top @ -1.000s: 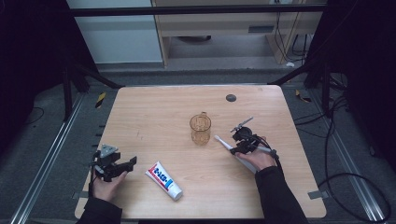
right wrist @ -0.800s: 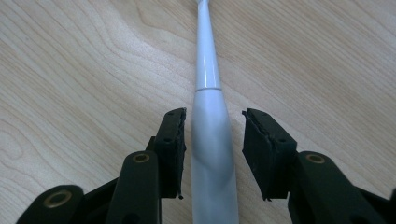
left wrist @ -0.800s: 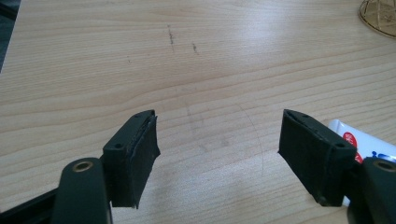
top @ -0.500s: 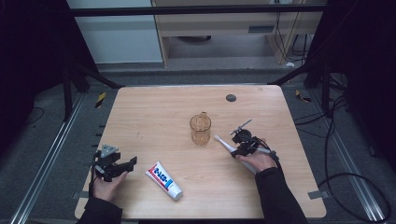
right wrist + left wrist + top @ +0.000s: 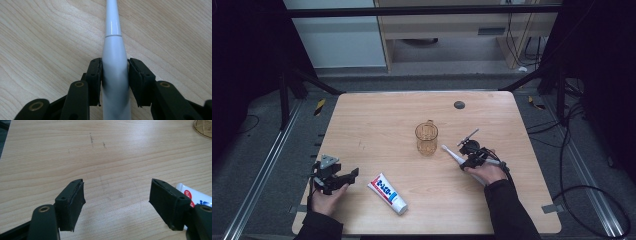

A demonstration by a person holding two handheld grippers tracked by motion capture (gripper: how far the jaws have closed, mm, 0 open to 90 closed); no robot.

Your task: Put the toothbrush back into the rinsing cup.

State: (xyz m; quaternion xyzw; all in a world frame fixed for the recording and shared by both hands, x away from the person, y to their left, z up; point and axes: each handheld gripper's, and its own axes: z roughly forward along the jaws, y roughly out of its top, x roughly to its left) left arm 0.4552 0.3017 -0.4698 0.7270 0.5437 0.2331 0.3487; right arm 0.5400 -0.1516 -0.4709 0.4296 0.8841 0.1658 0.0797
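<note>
A white electric toothbrush (image 5: pixel 453 155) lies flat on the wooden table (image 5: pixel 377 120), right of centre, its head pointing toward an amber glass mug (image 5: pixel 426 137). My right gripper (image 5: pixel 468 161) sits low over its handle. In the right gripper view the jaws have just been closing and the pads now lie against both sides of the toothbrush (image 5: pixel 113 50), with my right gripper (image 5: pixel 114 80) down at the table. My left gripper (image 5: pixel 346 178) rests near the front left edge; in its own view my left gripper (image 5: pixel 117 202) stands wide open over bare wood.
A white toothpaste tube (image 5: pixel 387 193) lies at the front between the two hands; its end shows by my left gripper's far pad (image 5: pixel 192 195). The mug's base (image 5: pixel 203 127) peeks in at that view's top right. A dark round inset (image 5: pixel 459 104) sits near the far edge.
The right gripper's jaws have narrowed onto the toothbrush handle, and the hand has settled slightly toward it. The left hand, mug and tube have not moved.
</note>
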